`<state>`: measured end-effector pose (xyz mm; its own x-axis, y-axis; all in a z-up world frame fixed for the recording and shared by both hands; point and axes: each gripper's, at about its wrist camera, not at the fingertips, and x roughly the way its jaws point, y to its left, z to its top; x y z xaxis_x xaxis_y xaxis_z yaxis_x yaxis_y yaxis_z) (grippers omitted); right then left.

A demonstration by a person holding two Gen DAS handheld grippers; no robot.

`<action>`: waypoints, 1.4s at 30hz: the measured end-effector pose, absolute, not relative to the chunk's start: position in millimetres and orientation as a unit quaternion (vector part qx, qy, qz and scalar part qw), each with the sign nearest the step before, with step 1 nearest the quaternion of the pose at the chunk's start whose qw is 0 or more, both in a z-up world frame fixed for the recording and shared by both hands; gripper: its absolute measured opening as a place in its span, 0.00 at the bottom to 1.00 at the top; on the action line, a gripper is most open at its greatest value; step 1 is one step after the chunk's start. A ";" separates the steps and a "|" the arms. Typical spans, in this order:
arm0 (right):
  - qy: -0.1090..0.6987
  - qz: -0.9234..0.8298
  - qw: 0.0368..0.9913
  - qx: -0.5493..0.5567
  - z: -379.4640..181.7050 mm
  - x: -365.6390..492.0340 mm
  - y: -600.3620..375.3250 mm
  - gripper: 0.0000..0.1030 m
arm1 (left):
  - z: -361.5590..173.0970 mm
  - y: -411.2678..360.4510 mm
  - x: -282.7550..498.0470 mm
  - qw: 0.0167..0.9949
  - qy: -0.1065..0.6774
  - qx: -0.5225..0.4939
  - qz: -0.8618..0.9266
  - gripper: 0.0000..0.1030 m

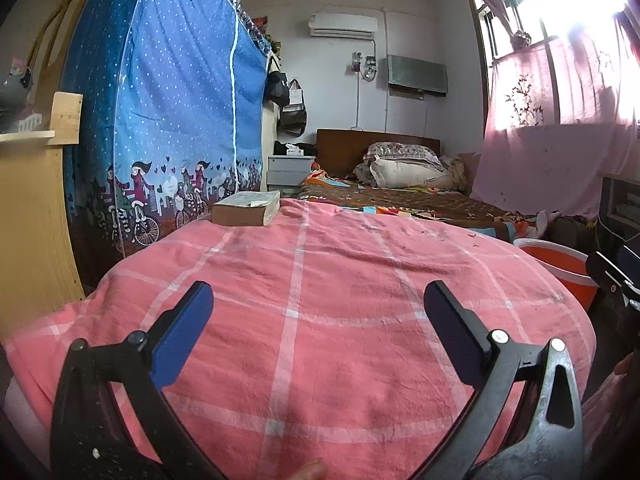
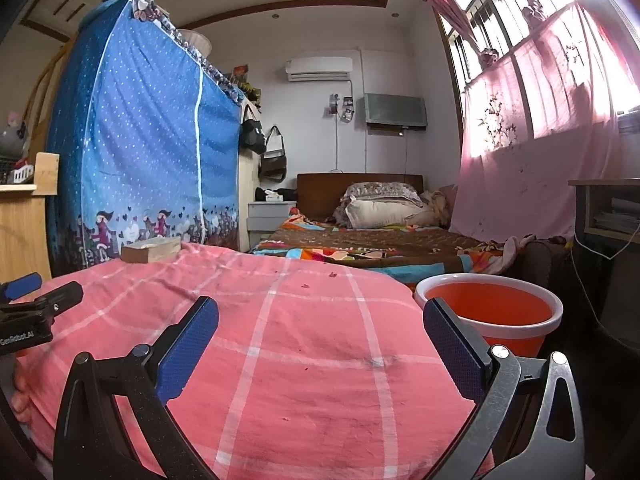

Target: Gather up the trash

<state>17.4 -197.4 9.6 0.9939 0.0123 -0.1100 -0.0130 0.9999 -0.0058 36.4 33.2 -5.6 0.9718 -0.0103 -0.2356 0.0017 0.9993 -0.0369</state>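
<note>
Trash specks on pink cloth, both claws spread wide, empty

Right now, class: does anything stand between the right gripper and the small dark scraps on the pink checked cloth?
Nothing visible does. The right gripper is open above the pink checked cloth, and only bare cloth lies before the small dark scraps.

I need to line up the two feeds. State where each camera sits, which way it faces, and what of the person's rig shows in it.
Left wrist: on the left gripper, facing across the pink checked cloth toward the book; its open fingers and the right gripper's edge show.
Right wrist: on the right gripper, facing likewise, orange bucket beside the cloth; the left gripper shows.
Shared: cloth, book, bucket, blue wardrobe.
</note>
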 end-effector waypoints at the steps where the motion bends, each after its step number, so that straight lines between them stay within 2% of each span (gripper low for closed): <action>1: 0.055 0.006 0.998 -0.004 9.7 17.3 -197.3 1.00 | -5.4 32.5 35.8 0.993 0.118 -0.018 -0.003 1.00; 42: 0.056 0.003 0.998 0.000 9.4 15.9 -195.1 1.00 | -2.2 30.2 29.9 0.994 0.110 -0.013 0.000 1.00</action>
<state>15.9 -195.1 9.4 0.9937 0.0058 -0.1118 -0.0057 1.0000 0.0012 29.9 30.2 -2.2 0.9760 -0.0023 -0.2179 -0.0036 0.9996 -0.0266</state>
